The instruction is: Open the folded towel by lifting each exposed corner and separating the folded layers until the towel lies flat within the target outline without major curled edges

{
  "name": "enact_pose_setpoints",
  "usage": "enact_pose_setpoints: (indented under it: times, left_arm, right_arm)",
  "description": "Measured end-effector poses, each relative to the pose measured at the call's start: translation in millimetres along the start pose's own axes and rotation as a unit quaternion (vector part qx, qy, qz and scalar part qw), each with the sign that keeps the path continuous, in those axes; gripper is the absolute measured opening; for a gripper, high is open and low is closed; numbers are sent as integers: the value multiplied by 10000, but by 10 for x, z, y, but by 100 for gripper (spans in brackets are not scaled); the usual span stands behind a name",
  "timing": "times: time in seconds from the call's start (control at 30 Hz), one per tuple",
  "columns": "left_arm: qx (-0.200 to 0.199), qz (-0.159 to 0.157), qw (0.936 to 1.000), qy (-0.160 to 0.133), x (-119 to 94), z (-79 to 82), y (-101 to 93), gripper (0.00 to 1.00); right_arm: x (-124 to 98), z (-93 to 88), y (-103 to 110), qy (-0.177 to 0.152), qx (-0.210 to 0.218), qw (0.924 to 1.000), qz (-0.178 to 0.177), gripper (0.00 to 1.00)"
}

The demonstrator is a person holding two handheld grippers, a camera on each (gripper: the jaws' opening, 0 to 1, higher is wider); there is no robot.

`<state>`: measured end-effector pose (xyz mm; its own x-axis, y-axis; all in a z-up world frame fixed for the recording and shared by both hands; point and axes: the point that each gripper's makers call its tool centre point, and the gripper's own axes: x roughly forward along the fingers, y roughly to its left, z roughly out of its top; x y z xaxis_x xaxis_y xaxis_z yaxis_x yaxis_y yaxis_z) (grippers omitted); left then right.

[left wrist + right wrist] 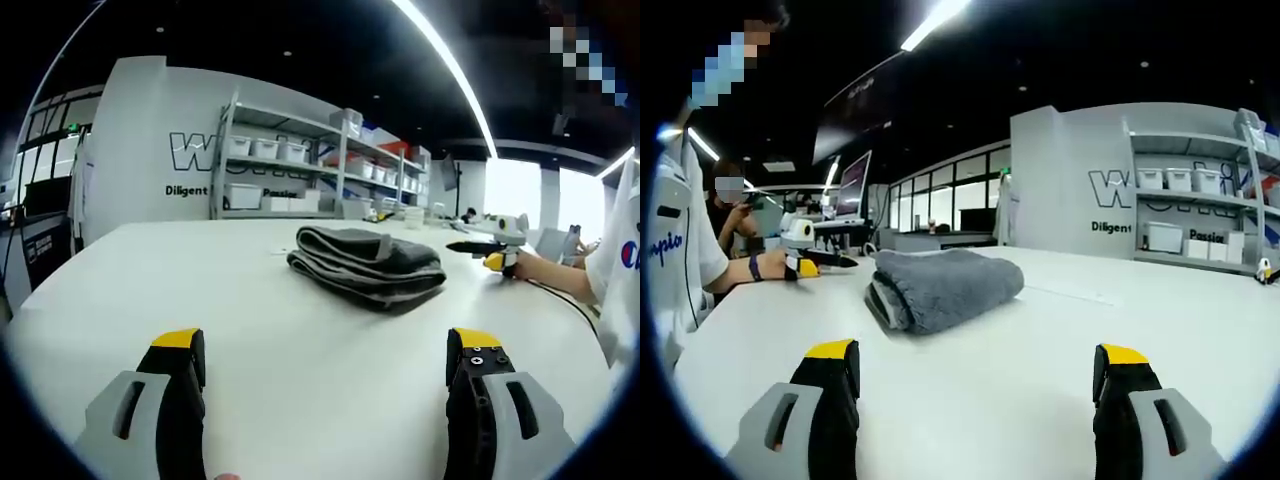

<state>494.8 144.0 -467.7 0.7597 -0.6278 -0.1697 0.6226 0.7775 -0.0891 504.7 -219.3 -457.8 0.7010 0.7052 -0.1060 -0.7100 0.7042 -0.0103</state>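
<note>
A folded grey towel [365,265] lies on the white table [200,300], its stacked layers facing the left gripper view. My left gripper [327,365] stands open, well short of the towel, with nothing between its yellow-tipped jaws. My right gripper [497,245] sits just right of the towel, held by a person's hand. In the right gripper view the same towel [945,285] rests ahead and slightly left on the table [1090,330]. My right gripper [977,375] is open and holds nothing. My left gripper [808,262] shows at the far left, beyond the towel.
A person in a white shirt [685,260] stands at the table's edge. Metal shelves with white bins [290,170] line the wall behind the table, and another person [730,215] sits in the background. Bare tabletop lies around the towel.
</note>
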Motion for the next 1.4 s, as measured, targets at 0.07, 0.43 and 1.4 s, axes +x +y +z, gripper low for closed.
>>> enact_pose_setpoints:
  times: [0.07,0.43,1.4]
  left_arm:
    - [10,10,10000,5,1,-3,3,99]
    - [69,28,10000,27,1,-8,-6,99]
    - [26,19,10000,33,19,22,-8,99]
  right_arm:
    - [1,0,-1,0,-2,10000,1,99]
    - [31,32,-44,15,84,9998,-162,99]
    - [1885,270,1314,1739,-1764,9687,163,77]
